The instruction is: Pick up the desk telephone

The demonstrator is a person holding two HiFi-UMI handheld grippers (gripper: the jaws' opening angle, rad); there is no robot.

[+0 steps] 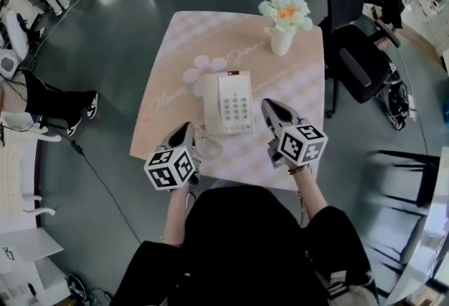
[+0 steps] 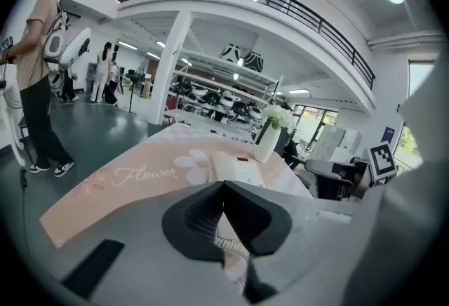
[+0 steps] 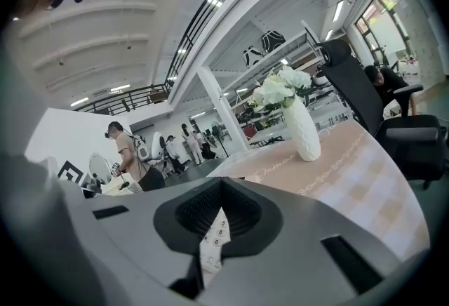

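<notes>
Jaws pressed together and empty, the left gripper [image 1: 186, 130] and right gripper [image 1: 271, 108] flank the near end of the white desk telephone [image 1: 228, 102], which lies flat on the pink tablecloth [image 1: 302, 80]. Unless the jaws part first, they would likely shove it toward the flower vase [image 1: 282, 41] beyond. The 2 forearms reach forward, grippers angled downward, tips converging slightly.

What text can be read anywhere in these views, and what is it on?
"Flower": cursive print on the pink tablecloth, left gripper view.
Second cursive word on the same cloth near the vase: possibly "Jasmine", too blurred to be sure.
Keypad of the desk telephone: digits too small to read.
Marker cubes on the left gripper and right gripper: black-and-white patterns, no words.
</notes>
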